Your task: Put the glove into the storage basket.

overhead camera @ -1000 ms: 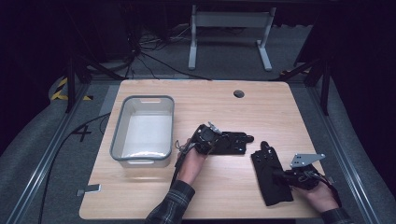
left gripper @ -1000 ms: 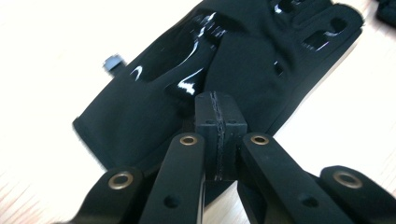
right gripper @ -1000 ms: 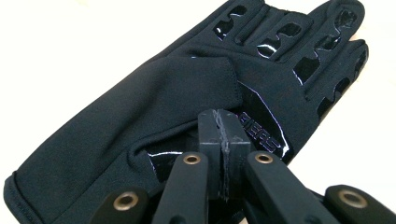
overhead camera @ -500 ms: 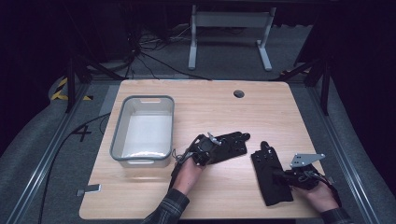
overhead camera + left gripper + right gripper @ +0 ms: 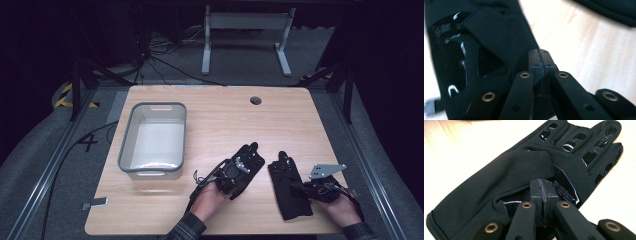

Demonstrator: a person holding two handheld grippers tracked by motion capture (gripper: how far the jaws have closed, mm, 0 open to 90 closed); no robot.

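Lower centre: left gripper point(image 5: 239, 172) pinching one glove point(image 5: 247, 160). Lower right: right gripper point(image 5: 306, 188) pinching another glove point(image 5: 287, 187).

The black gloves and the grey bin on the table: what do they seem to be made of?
The black glove under the right gripper looks like matte stretch fabric with glossy rubbery patches, probably printed grips; they reflect light. The other black glove shows the same. The grey rectangular bin looks like translucent, smooth plastic, probably moulded.

L glove point(image 5: 474, 57) cut off top/left | blurred grey bit point(image 5: 429, 108) unidentifiable | R glove point(image 5: 524, 170) cuff cut off
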